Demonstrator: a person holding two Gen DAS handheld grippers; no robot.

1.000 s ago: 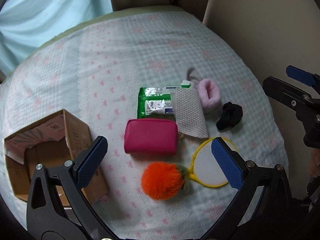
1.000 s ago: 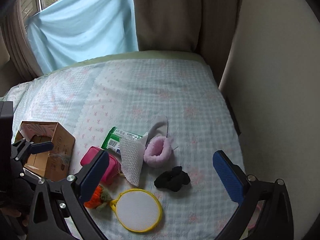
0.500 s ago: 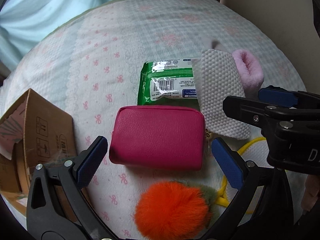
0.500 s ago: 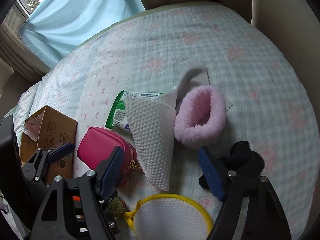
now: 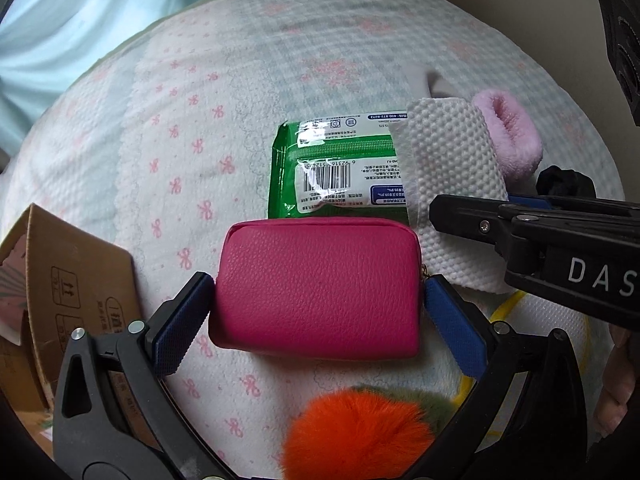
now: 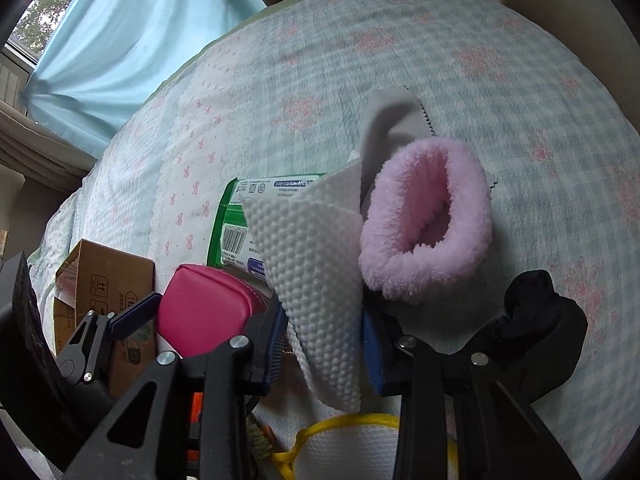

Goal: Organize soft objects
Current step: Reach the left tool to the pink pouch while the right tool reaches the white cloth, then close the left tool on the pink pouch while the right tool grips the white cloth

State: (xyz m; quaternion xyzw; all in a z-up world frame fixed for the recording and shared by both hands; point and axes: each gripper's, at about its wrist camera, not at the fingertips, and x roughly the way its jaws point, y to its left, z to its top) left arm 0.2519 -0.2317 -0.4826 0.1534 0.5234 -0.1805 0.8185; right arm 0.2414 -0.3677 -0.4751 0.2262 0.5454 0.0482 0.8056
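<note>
- Orange plush carrot: nearest item on the bed, green tuft at its right; lies below the left hand-held gripper.
- Yellow-rimmed mesh disc: near right, partly hidden under both tools.
- Left hand-held gripper: spread wide, blue pads at either short end of the magenta pouch; the left pad looks to touch its corner, the right sits just beside the zip end. No squeeze visible.
- Magenta pouch: flat on the bed, centre, between those pads.
- Right hand-held gripper: jaws have just been closing; they now pinch the lower part of the white dimpled cloth between the blue pads.
- Cardboard box: left of the pouch, flaps open.
- Black scrunchie: right, just beside the right tool's outer finger.
- Green wipes pack: beyond the pouch, its right end under the white cloth.
- Pink fluffy cuff: right of the cloth, opening facing up.
- Grey cloth strip: behind the cuff.
- Bedspread: pale checks, pink bows.
- Light blue curtain: far left.
</note>
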